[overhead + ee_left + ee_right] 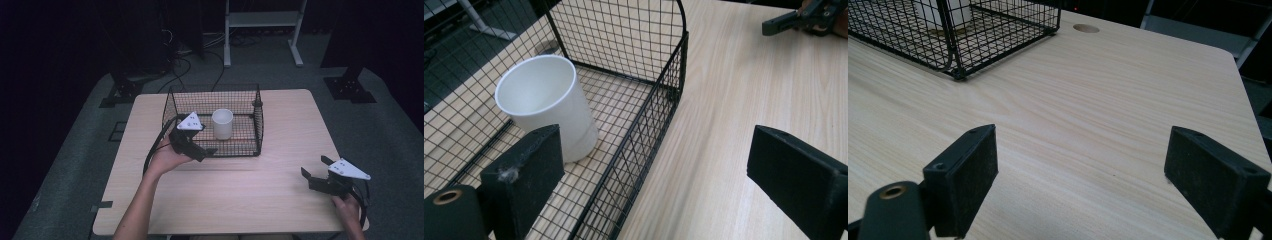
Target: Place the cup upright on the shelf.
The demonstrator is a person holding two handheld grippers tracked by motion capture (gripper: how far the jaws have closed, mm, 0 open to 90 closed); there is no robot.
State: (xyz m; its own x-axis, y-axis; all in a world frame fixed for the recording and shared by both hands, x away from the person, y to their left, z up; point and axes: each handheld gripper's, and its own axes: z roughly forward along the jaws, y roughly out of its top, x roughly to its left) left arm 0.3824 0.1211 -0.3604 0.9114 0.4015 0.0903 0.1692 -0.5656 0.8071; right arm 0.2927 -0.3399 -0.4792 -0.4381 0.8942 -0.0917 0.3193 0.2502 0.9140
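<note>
- White cup (222, 123) stands upright inside the black wire basket (252, 131) at the far middle of my bench (240, 190).
- My left claw (654, 170), jaws wide apart and empty, straddles the basket's near wall; its own view shows the cup's hollow mouth.
- My right claw (1080, 182), jaws apart and empty, hovers near the bench's right edge; its view shows a round hole (1086, 28) in the benchtop.
- Grey floor and dark stands surround us.
</note>
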